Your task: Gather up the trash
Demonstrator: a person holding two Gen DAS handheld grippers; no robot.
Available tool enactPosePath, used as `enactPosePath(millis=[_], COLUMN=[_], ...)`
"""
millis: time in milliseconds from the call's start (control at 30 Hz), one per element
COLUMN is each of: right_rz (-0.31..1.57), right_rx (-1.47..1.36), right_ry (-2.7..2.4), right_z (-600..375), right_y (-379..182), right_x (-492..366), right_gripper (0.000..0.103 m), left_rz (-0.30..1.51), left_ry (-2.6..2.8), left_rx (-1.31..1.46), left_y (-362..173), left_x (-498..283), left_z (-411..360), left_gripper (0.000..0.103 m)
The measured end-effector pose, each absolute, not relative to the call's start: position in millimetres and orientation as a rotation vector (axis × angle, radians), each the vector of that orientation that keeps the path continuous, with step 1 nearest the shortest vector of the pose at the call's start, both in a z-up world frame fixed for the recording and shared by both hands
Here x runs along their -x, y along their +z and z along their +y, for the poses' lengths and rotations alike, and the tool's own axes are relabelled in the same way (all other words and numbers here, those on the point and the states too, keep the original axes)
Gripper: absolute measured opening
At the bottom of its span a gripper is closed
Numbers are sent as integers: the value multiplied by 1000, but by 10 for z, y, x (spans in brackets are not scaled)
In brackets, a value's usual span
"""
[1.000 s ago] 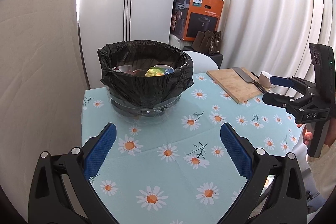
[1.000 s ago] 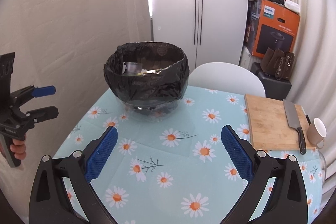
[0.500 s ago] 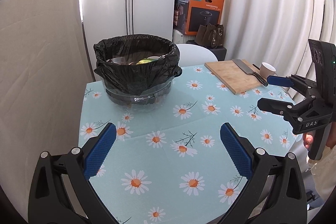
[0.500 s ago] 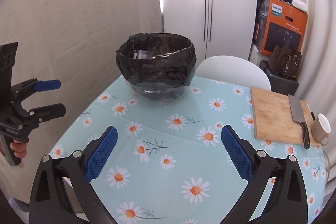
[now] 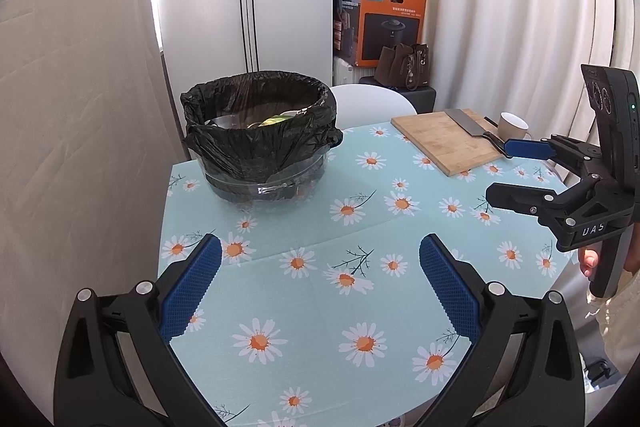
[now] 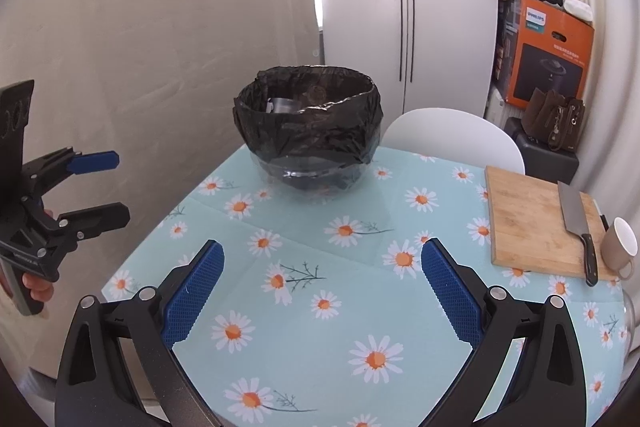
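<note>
At the far left of the daisy-patterned worktop (image 5: 320, 307), a bag-lined bin (image 5: 260, 143) with trash inside, cutting board (image 6: 536, 223) well apart, left gripper (image 5: 320, 287) and right gripper (image 6: 320, 287) above the cloth, jaws wide, empty.

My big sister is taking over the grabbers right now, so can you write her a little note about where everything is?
Left gripper: open, empty, held over the daisy-print tablecloth.
Right gripper: open, empty, also above the cloth.
The clear round bin lined with a black plastic bag stands at the table's far left; some trash, including something yellow-green, already lies inside.
Not trash: wooden cutting board with a cleaver on it, and a beige cup beside it.
Done: no loose trash shows on the cloth.
Left: probably only the bag itself, perhaps closing or lifting it.
</note>
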State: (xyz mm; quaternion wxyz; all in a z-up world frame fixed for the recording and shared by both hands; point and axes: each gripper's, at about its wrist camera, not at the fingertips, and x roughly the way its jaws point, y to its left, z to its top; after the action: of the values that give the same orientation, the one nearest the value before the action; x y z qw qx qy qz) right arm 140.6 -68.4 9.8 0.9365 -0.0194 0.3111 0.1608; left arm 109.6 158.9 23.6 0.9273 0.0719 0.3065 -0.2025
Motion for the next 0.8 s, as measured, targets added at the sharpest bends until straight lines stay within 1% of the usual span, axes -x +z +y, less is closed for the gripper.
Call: enactPosePath(millis=[800], right_rz=[667], right_rx=[60], right_ry=[344], right_z=[-657], right_y=[38], right_x=[-1436], right_gripper=[95], left_rz=[643], left_ry=[-395], left_rx=[-173], left_y=[172], left_x=[-1112], left_z=[1504], left_gripper=[97])
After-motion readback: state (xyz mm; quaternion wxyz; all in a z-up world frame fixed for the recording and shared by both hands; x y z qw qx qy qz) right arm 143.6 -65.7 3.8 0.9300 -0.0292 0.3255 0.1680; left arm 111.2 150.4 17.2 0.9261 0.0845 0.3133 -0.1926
